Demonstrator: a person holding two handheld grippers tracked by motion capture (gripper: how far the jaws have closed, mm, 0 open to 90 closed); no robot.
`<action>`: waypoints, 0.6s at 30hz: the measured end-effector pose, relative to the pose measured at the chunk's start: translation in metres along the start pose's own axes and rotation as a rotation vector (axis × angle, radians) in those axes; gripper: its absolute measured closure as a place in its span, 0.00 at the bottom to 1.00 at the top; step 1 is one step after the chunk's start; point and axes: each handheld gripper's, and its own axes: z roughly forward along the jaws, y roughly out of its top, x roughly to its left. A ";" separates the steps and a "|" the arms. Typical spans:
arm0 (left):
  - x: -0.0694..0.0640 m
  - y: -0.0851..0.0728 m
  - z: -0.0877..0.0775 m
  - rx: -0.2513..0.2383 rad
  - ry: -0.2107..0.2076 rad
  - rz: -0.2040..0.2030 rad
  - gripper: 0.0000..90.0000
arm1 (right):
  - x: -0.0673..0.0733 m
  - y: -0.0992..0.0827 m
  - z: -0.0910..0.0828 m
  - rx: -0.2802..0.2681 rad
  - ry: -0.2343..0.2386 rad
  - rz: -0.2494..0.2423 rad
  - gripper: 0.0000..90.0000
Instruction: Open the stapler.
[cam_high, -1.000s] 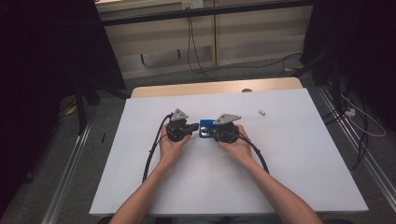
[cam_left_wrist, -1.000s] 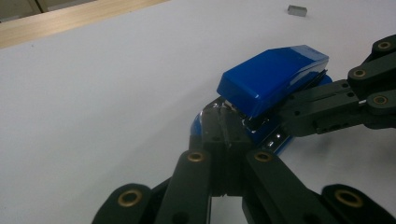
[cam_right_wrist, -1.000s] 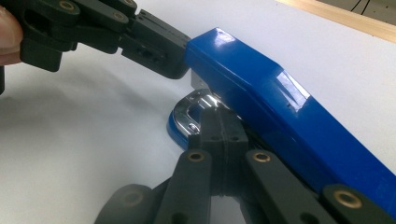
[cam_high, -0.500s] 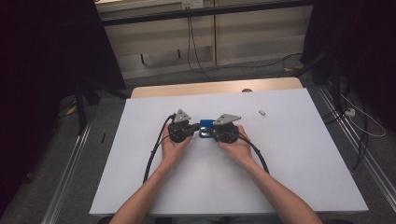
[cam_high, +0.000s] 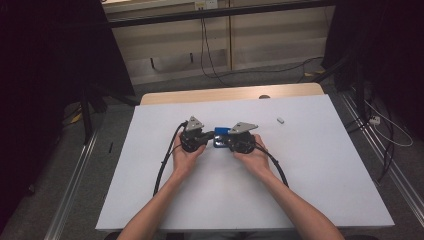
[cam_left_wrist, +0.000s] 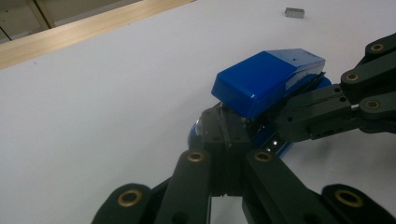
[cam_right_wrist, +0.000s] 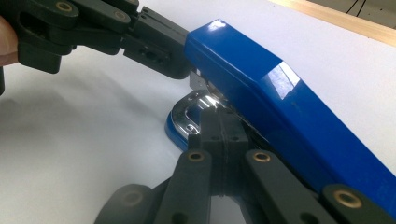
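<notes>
I have the blue stapler (cam_high: 220, 137) mid-table between my closed grippers: the left gripper (cam_left_wrist: 227, 135) nips its near end, the right gripper (cam_right_wrist: 223, 122) sits shut under its raised top. It looks part-opened; a small loose piece (cam_high: 280, 120) waits far right.

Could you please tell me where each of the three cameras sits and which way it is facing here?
High view: above the person's side, looking forward and down on the white table; forearms, both hands.
Left gripper view: rides the left gripper, looking along its shut fingers at the blue stapler; the right gripper enters from the right.
Right gripper view: rides the right gripper, fingers shut, facing the stapler's front.
All share the stapler.
</notes>
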 end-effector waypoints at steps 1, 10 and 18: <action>0.000 0.001 -0.001 -0.002 0.002 0.003 1.00 | 0.000 0.000 0.000 0.000 -0.001 0.000 1.00; 0.000 0.003 -0.002 -0.018 -0.007 -0.001 1.00 | 0.003 0.001 0.000 0.000 -0.013 -0.026 1.00; -0.002 0.007 -0.005 -0.037 -0.014 -0.016 1.00 | 0.005 0.001 0.000 -0.001 -0.021 -0.032 1.00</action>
